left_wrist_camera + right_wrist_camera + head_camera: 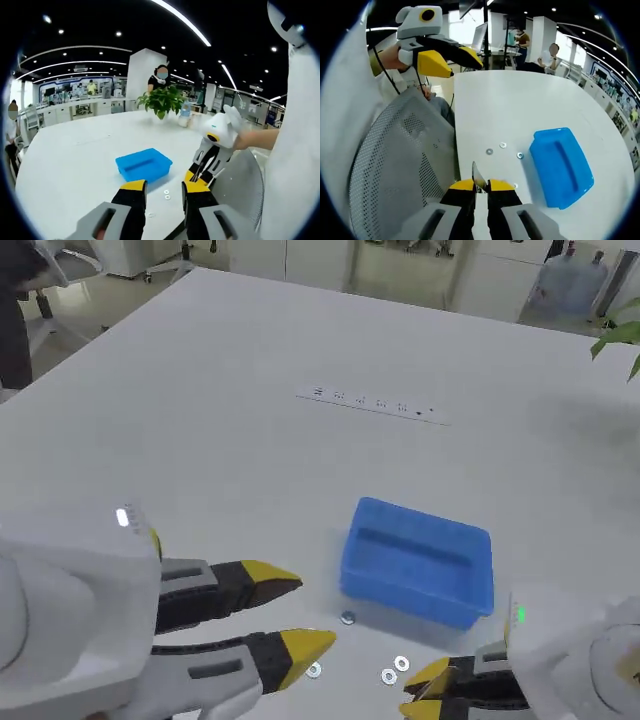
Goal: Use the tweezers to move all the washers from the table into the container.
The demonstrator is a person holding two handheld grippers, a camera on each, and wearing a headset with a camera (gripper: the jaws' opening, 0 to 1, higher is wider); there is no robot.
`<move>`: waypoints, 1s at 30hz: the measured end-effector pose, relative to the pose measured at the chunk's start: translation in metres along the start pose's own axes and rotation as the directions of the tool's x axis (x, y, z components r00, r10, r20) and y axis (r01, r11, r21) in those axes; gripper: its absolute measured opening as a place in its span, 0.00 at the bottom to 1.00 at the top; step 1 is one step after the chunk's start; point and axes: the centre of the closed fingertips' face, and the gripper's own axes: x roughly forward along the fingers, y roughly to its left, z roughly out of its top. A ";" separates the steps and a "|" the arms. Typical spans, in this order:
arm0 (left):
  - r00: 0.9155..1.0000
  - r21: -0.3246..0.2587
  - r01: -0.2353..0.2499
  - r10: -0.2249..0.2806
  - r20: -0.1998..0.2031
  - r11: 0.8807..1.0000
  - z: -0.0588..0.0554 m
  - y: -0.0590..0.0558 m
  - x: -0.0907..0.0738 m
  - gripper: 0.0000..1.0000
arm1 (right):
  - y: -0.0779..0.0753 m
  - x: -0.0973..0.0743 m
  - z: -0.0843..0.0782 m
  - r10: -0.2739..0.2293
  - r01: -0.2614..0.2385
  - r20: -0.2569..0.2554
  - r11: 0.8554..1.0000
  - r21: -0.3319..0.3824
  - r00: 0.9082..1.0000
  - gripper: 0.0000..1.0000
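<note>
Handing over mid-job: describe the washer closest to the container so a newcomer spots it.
Find the blue container on the white table. Just off its near-left corner lies one washer, alone; the other washers lie farther, nearer the person.

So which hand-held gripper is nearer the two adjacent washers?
Right. The right hand-held gripper is beside the two washers; the left hand-held gripper is farther, to their left.

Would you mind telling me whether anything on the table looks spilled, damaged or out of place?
Nothing stands out. The blue container sits upright and looks intact on the white table. The washers lie flat and loose beside it, as expected before pickup. The right gripper is shut on the tweezers.
</note>
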 end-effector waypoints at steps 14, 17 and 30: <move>0.969 -0.077 -0.242 0.245 0.020 0.967 -0.012 0.010 -0.017 0.65 | -0.033 -0.011 -0.013 0.018 -0.018 0.013 1.000 -0.010 1.000 0.04; 0.958 -0.074 -0.278 0.282 0.048 0.958 -0.010 0.013 -0.026 0.69 | -0.032 -0.008 -0.005 0.053 -0.050 0.041 0.997 -0.066 0.998 0.04; 0.943 -0.066 -0.328 0.331 0.038 0.942 -0.014 0.028 -0.029 0.72 | -0.027 0.009 -0.002 0.113 -0.108 0.049 0.989 -0.103 0.992 0.05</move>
